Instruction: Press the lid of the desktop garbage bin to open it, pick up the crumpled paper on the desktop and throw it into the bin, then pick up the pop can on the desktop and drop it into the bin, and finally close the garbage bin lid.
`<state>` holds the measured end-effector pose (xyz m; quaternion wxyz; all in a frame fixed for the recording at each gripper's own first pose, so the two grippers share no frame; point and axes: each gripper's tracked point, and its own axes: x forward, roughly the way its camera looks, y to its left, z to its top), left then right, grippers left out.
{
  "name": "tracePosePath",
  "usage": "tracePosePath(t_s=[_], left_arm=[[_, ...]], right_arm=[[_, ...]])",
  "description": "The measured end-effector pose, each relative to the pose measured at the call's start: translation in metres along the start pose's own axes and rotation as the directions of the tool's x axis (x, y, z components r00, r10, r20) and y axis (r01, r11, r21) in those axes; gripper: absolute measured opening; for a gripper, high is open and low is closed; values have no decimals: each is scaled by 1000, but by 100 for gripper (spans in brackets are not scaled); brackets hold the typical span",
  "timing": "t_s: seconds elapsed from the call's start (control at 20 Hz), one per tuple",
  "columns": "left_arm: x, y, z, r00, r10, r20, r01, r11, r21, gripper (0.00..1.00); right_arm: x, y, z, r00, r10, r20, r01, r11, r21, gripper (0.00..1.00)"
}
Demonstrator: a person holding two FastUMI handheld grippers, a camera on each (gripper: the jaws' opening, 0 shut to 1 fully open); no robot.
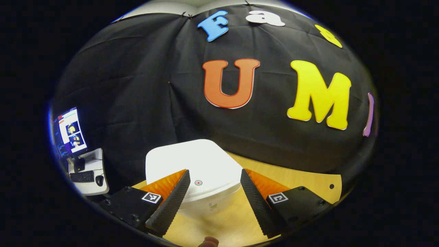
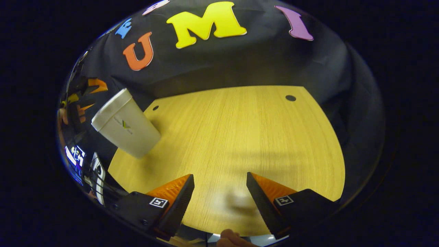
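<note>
Both hand-held grippers gape, holding nothing: left (image 1: 214,190) over bin (image 1: 192,171) w/ lid shut, right (image 2: 219,192) above bare counter (image 2: 240,137). Risk: off-centre push tips bin.

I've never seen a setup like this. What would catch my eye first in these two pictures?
Probably the white garbage bin, lid down, standing on the wooden table straight ahead of the open left gripper. In the right gripper view the same bin stands at the table's far left corner, and the right gripper hangs open above bare wood.
</note>
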<state>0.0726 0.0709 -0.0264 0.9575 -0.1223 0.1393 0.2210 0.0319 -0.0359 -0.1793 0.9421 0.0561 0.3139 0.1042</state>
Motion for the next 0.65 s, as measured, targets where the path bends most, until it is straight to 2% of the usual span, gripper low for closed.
tracePosePath(t_s=[0.15,0.25,0.3,0.35,0.45,0.55,0.65], left_arm=[[-34,-20,-7,991,-130,23,127,988,91,98],[-60,-38,-7,975,-220,42,213,968,133,98],[-69,-45,-11,964,-261,48,252,957,147,98],[-76,-50,-13,953,-298,49,286,944,165,100],[-97,-49,-25,940,-340,28,332,930,155,98],[-116,-43,-16,929,-361,83,345,924,163,97],[-125,-45,-5,911,-386,148,356,914,193,97]], right_arm=[[-34,12,58,981,-19,193,21,1000,-8,96],[-52,21,84,961,-28,277,35,999,-19,96],[-61,25,95,950,-34,311,45,999,-28,93],[-72,26,104,937,-45,346,60,998,-33,96],[-92,36,130,899,-55,435,80,996,-39,96],[-112,47,144,859,-64,508,110,992,-62,96],[-127,57,147,832,-68,551,144,985,-95,96]])
